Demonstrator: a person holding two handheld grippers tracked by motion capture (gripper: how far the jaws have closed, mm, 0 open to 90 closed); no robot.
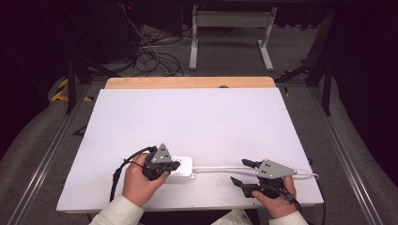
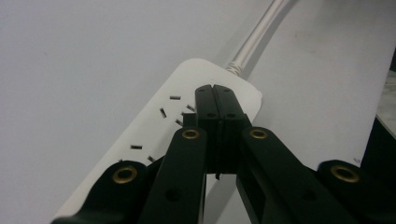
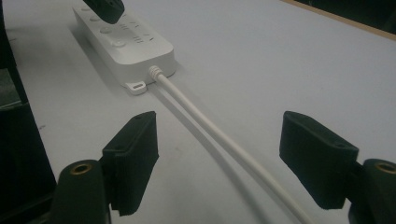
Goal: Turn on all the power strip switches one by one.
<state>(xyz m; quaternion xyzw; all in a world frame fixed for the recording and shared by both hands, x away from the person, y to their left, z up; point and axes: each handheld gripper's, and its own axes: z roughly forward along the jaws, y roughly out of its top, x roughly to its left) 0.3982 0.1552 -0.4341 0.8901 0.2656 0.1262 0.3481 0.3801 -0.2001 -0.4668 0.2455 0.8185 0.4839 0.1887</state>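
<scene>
Power strip (image 1: 184, 166) partly hidden under left gripper's (image 1: 170, 166) closed fingers (image 2: 224, 100).

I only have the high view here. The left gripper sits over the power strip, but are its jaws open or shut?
Observer: Shut. In the left gripper view the left gripper has its jaws pressed together over the power strip, near its cable end.
Operator: And the right one, has it got the cable?
Observer: No. In the right gripper view the right gripper is open, and the white cable runs between its jaws untouched.
Operator: Anything plugged into the strip?
Observer: The sockets visible in the left gripper view are empty.
</scene>
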